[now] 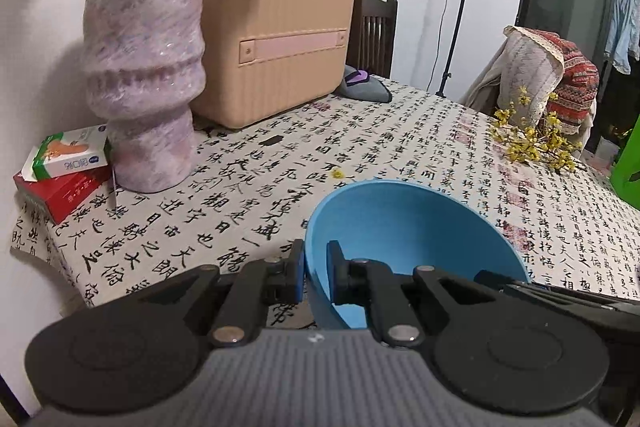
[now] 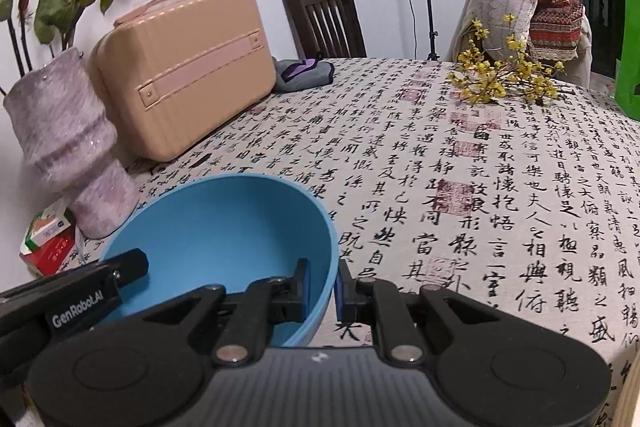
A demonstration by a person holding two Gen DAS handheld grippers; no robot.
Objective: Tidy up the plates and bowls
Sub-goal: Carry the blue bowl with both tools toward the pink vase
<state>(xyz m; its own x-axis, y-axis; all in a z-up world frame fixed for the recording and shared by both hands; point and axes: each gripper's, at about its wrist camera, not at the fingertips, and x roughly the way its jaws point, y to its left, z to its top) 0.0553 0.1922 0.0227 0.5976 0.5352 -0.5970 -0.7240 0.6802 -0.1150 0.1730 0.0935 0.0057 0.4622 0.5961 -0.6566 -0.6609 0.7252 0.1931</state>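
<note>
A blue bowl [image 1: 412,227] hangs just above the calligraphy tablecloth, gripped on both sides. My left gripper [image 1: 315,273] is shut on the bowl's left rim, one pad outside the wall and one inside. My right gripper [image 2: 323,285] is shut on the right rim of the same blue bowl [image 2: 224,235] in the same way. In the right wrist view the left gripper's finger [image 2: 128,265] reaches in over the bowl's left edge. The bowl's inside is empty. No plates are in view.
A lilac vase [image 1: 146,79] with dried roses stands at the left, with a beige case [image 1: 272,43] behind it and small boxes [image 1: 66,167] at the table's left corner. Yellow flower sprigs [image 2: 508,79] lie at the far right. A green bag [image 2: 630,55] and chairs border the table.
</note>
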